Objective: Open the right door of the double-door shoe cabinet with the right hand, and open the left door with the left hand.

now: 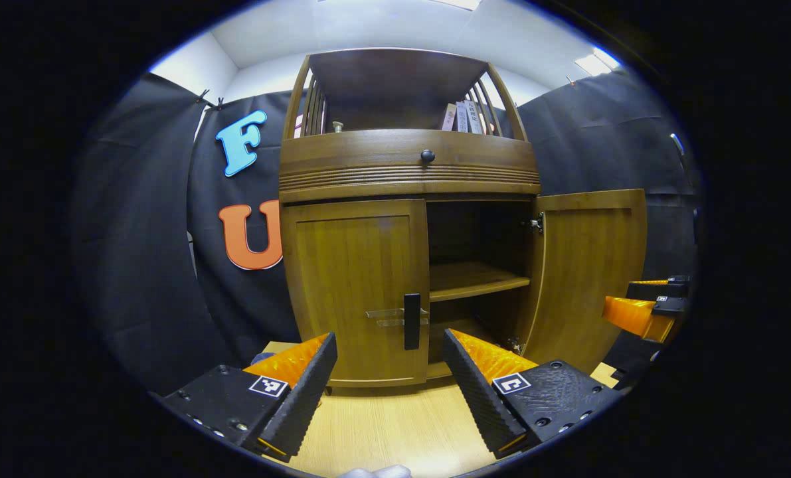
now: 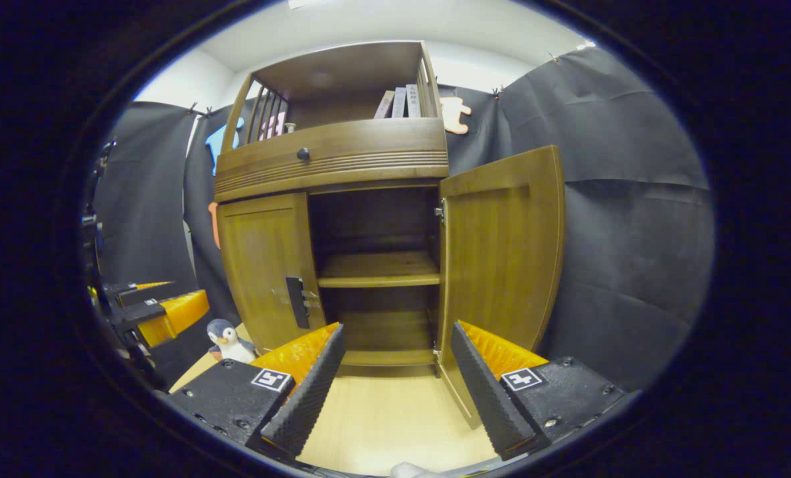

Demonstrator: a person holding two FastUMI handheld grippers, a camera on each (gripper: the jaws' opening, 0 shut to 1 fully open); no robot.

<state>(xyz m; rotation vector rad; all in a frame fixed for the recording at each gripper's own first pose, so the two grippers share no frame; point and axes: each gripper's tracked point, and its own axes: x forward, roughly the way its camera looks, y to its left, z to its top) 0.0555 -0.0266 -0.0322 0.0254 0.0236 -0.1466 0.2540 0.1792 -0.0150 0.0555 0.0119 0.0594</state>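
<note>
Left gripper view:
Left tool (image 1: 390,372): fingers held apart, nothing gripped, aimed at the left door (image 1: 355,292).
Left door: shut, its handle (image 1: 412,321) seen between the fingers.
Right door (image 1: 584,272): swung open.

Right gripper view:
Right tool (image 2: 395,372): fingers spread, nothing held.
Right door (image 2: 501,252): open, shelf (image 2: 378,269) exposed.
Penguin toy (image 2: 228,340): set on the surface (image 2: 382,418).

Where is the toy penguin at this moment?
In the right gripper view, the toy penguin stands on the floor at lower left, beside the closed left door.
</note>
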